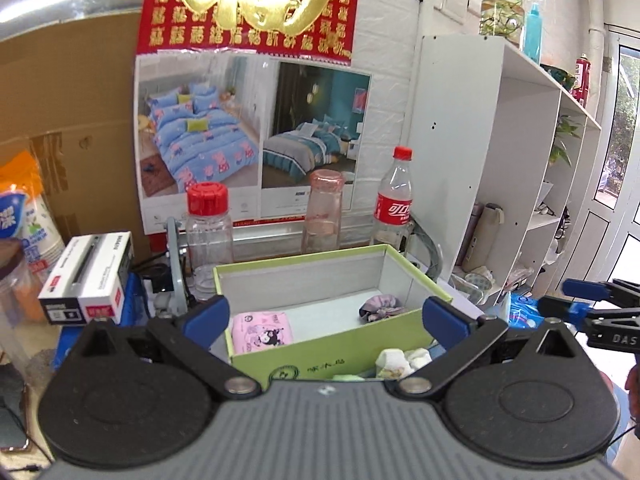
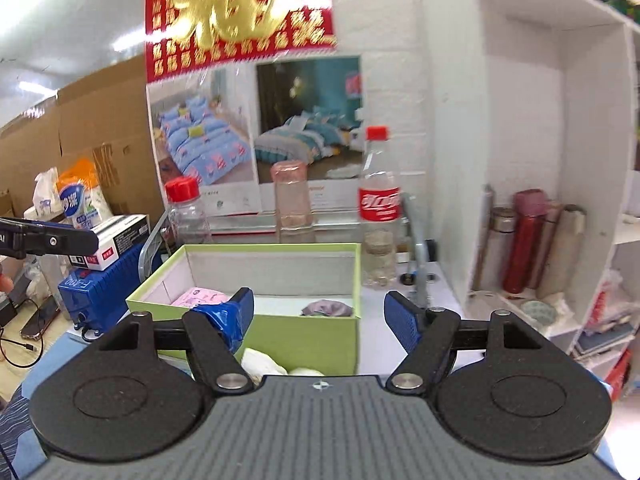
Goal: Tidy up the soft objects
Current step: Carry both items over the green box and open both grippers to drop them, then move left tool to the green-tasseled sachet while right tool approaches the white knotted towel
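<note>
A green box [image 1: 340,344] with a white inside stands open on the table. In it lie a pink cartoon-print tissue pack [image 1: 262,330] at the left and a purple scrunchie [image 1: 380,307] at the right. Small white socks [image 1: 402,360] lie in front of the box. My left gripper [image 1: 326,316] is open and empty, just in front of the box. My right gripper [image 2: 318,320] is open and empty, facing the box [image 2: 304,336]; the pack [image 2: 196,298], scrunchie [image 2: 328,307] and socks [image 2: 262,362] show there too.
Behind the box stand a clear jar with a red lid [image 1: 208,228], a pink glass [image 1: 324,212] and a cola bottle [image 1: 394,204]. A boxed item [image 1: 90,276] sits at the left on a blue device [image 2: 100,284]. A white shelf unit [image 1: 512,168] stands at the right.
</note>
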